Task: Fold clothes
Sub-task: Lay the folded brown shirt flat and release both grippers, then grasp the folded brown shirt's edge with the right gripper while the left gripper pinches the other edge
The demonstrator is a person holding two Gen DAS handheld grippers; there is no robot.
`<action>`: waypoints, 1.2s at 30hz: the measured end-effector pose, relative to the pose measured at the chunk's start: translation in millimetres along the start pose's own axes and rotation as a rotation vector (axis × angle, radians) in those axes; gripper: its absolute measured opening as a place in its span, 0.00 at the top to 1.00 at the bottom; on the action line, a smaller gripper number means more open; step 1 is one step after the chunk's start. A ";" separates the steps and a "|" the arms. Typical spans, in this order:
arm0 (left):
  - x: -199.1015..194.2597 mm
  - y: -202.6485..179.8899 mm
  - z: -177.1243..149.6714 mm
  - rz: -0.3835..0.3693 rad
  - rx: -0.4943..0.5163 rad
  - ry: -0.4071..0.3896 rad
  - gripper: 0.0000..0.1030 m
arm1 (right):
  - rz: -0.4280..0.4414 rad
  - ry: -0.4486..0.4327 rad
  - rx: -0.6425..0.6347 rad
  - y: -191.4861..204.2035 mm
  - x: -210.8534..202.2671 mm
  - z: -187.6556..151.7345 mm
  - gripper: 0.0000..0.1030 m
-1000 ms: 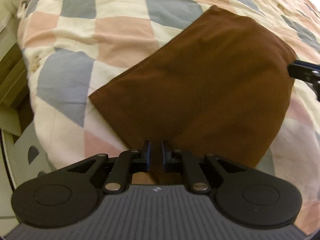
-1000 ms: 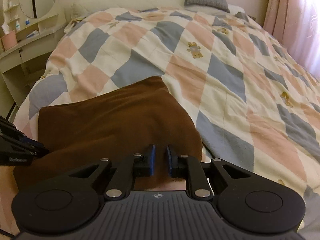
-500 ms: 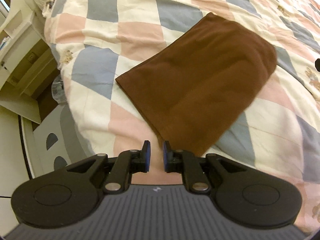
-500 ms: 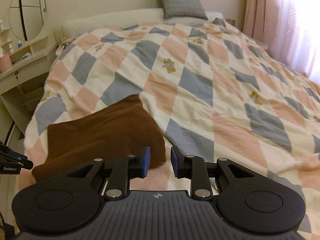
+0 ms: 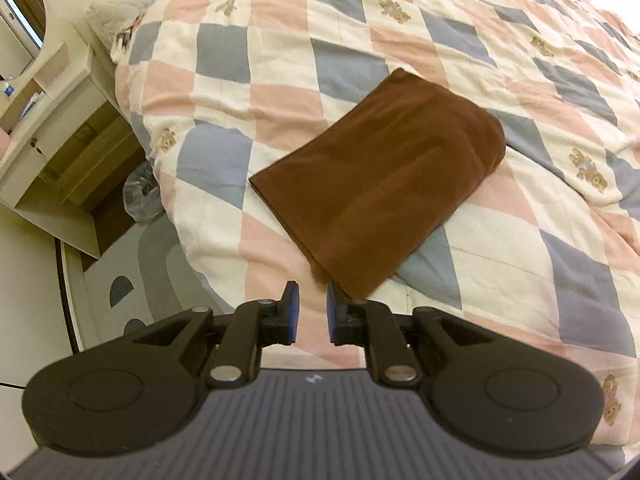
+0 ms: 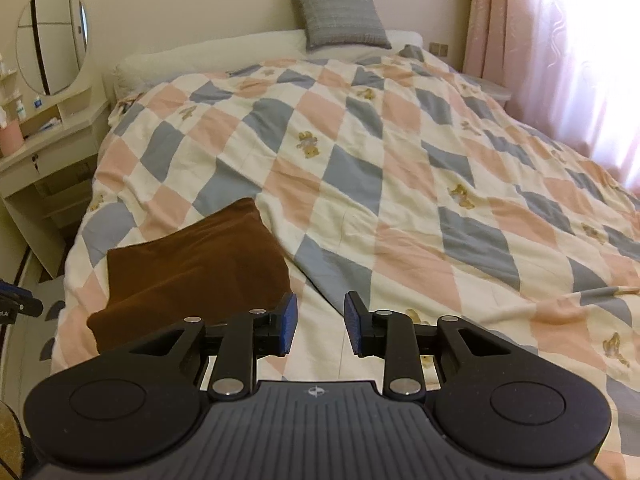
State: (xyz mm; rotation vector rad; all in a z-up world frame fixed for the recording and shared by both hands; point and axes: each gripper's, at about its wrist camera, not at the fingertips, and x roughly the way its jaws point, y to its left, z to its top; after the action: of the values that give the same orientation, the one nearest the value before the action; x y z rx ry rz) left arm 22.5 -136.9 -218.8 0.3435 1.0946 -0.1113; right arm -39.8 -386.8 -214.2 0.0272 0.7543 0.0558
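A folded dark-brown cloth garment (image 5: 380,184) lies flat as a tidy rectangle on the checked quilt of pink, grey-blue and cream patches (image 5: 520,240), near the bed's lower left edge in the right wrist view (image 6: 196,264). The left gripper (image 5: 308,304) hangs just short of the garment's near corner in the lower centre of its frame, its blue-padded jaws slightly parted and holding nothing. The right gripper (image 6: 320,324) sits beside the garment's right edge, its jaws wider apart and empty over the quilt. A grey square cushion (image 6: 340,12) leans at the bed's head, a round mirror (image 6: 52,38) stands upper left, and pink curtains (image 6: 560,48) hang upper right.
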 end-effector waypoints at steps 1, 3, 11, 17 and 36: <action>-2.6 -0.2 0.3 0.002 0.000 -0.002 0.89 | 0.007 0.000 0.000 -1.2 -2.3 0.7 0.70; -7.5 0.1 -0.6 0.002 -0.001 -0.003 0.89 | 0.023 0.001 -0.010 1.6 -4.6 2.4 0.70; -24.2 3.7 -9.7 -0.005 -0.011 0.005 0.88 | 0.099 0.007 -0.057 29.3 -12.1 10.1 0.69; -30.6 3.4 -16.3 0.001 -0.012 0.010 0.87 | 0.129 -0.002 -0.067 39.7 -16.4 14.6 0.69; 138.6 111.3 -21.5 -0.439 -0.617 0.147 0.40 | 0.325 0.186 0.093 -8.0 101.1 16.5 0.33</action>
State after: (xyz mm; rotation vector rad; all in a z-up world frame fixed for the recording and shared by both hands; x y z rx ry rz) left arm 96.4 -14.0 -326.0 -0.4514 1.2762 -0.1315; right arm 45.4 -388.8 -271.7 0.2360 0.9330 0.3358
